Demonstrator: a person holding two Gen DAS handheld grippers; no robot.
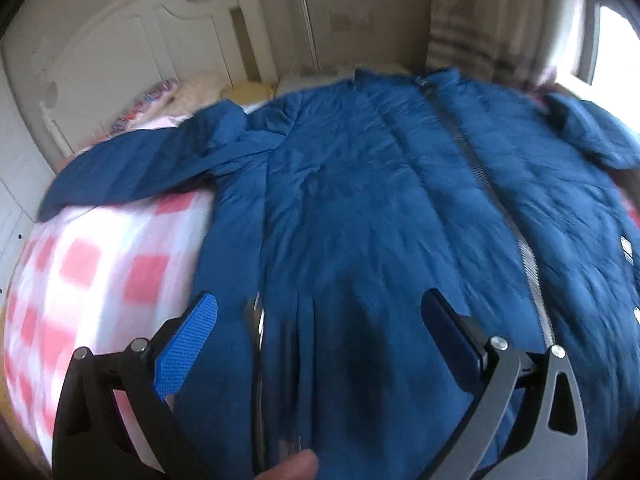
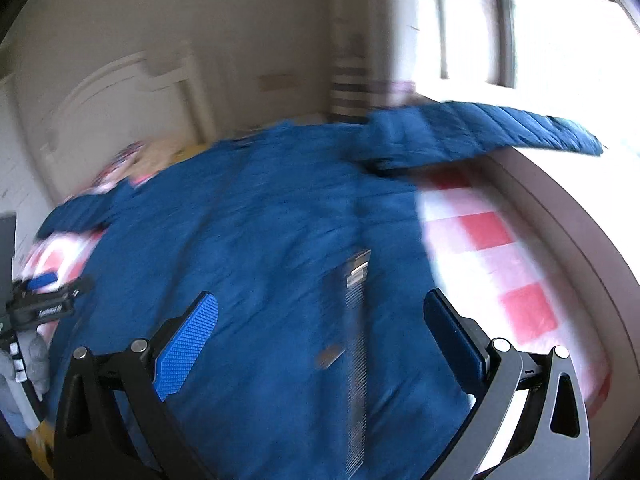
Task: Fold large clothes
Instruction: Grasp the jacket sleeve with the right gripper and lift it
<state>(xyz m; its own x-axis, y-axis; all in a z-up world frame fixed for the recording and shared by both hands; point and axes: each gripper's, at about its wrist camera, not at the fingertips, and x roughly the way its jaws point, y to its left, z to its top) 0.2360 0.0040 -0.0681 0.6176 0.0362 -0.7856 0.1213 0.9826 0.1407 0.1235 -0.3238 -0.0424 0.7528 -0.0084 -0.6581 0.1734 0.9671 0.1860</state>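
**Blue coat spread flat on the bed, both grippers wide above it**

The blue padded coat (image 1: 360, 200) lay front-up across the bed (image 1: 100, 272), collar toward the headboard (image 1: 120, 60) and hem toward the foot edge nearest the cameras. Its zipper (image 1: 500, 208) ran closed down the middle. One sleeve (image 1: 132, 168) stretched out over the bed's left edge; the other sleeve (image 2: 480, 132) reached past the right edge toward the window (image 2: 560, 40). The coat rested on a pink-and-white checked sheet (image 2: 488, 240), which showed on both sides of it.

The left gripper (image 1: 320, 344) hung over the coat's lower left part, jaws wide, nothing between them. A fingertip (image 1: 296, 466) showed at the bottom of that view. The right gripper (image 2: 322, 344) hung over the lower right part near the zipper, jaws likewise wide and empty. Both views were motion-blurred.

Pillows (image 1: 208, 84) lay at the head end beyond the collar.
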